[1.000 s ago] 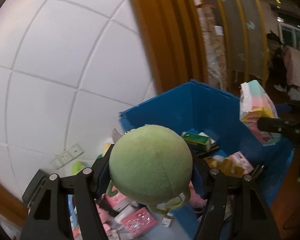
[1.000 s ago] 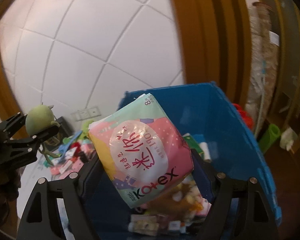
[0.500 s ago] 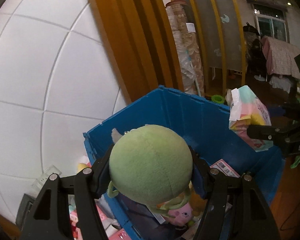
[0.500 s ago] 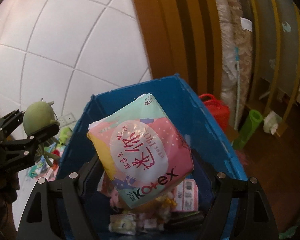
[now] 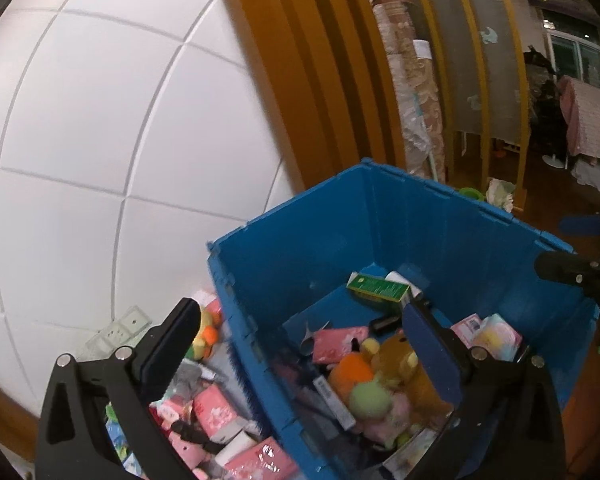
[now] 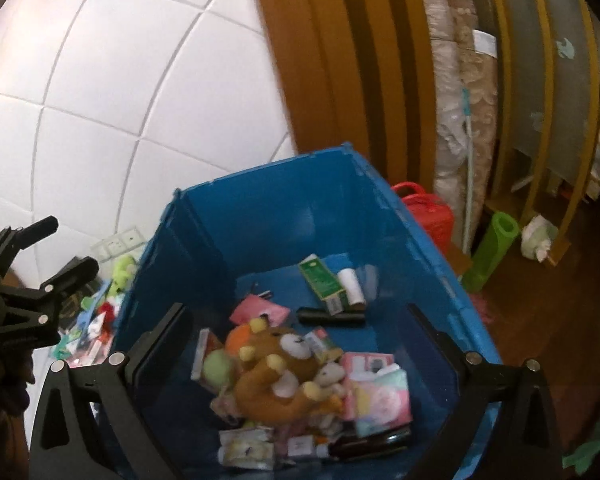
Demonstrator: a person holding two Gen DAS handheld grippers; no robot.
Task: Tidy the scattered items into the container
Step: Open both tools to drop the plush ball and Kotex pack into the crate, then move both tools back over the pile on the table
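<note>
Both of your grippers hang over the deep blue plastic crate point(image 6: 284, 216) with their jaws spread wide and nothing between them: the left gripper point(image 5: 300, 344) straddles the crate's near wall, one finger outside and one inside, while the right gripper point(image 6: 300, 344) sits squarely above the pile. Your round green plush ball point(image 5: 369, 400) lies inside, just beside the brown teddy bear point(image 6: 276, 376), and the pastel pink-and-mint pad packet point(image 6: 384, 396) rests at the bear's other side, so those two are home. Plenty is left, though: a scatter of pink boxes and small toys point(image 5: 216, 412) lies on the floor against the outside of the crate's left wall, near the white tiled wall point(image 5: 100, 140). I'd judge your main risk to be that left gripper: dropping straight down from where it is would land its fingers on the crate's rim, so swing it clear to the outside first. Picking from that crowded heap, wide fingers may catch two packets at once or shove neighbours under the crate's edge. Soft plush also squashes and slips, so close well around it. Your two tools are close together above the crate; move one at a time to avoid knocking them.
</note>
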